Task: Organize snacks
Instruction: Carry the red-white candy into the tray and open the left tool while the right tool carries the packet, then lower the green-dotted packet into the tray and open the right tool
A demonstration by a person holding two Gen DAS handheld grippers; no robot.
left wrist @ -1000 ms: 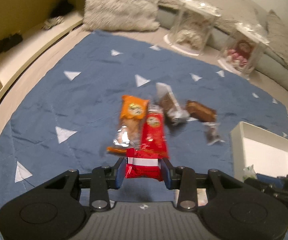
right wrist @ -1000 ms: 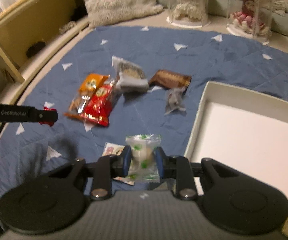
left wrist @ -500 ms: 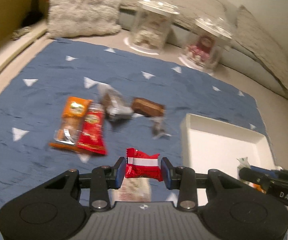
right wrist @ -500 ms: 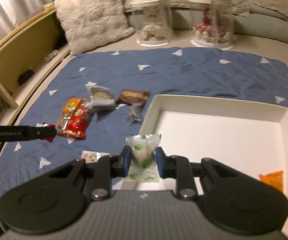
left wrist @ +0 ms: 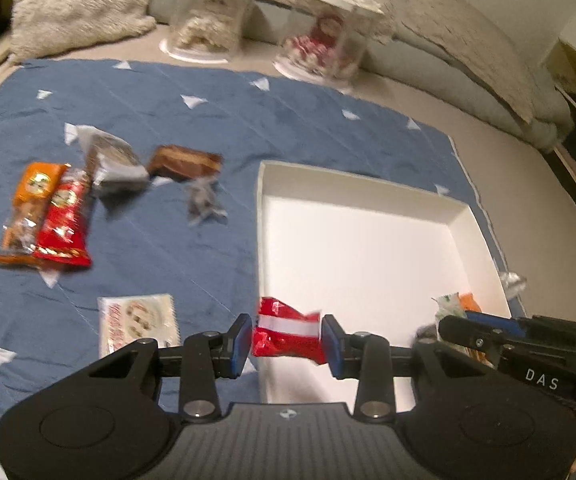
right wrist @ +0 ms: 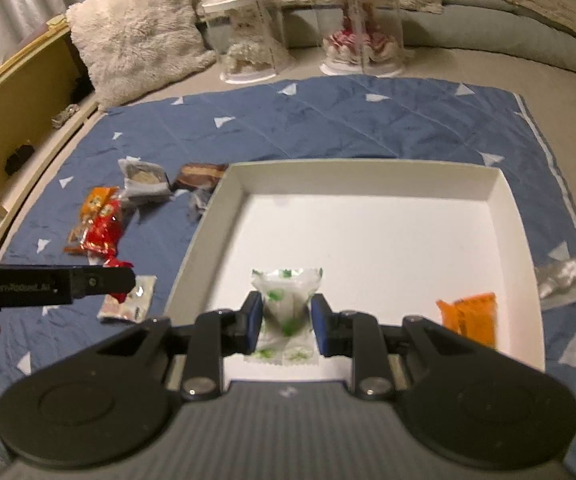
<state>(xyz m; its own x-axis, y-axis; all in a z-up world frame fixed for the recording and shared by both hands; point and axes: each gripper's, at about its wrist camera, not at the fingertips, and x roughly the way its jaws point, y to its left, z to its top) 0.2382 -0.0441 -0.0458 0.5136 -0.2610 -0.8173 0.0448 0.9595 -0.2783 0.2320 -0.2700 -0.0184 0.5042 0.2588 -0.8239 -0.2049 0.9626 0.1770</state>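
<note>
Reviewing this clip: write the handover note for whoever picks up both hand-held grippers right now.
Left hand-held gripper: shut on the red-and-white snack, at the near left edge of the white box.
Right hand-held gripper: shut on the clear green-printed snack, over the box's near side.
Done: one orange packet lies in the box's near right corner.
Left: release both held snacks into the box, then collect from the blue mat the orange and red packets, grey packet, brown bar, small dark wrapper and flat white sachet. A silvery wrapper lies right of the box.
</note>
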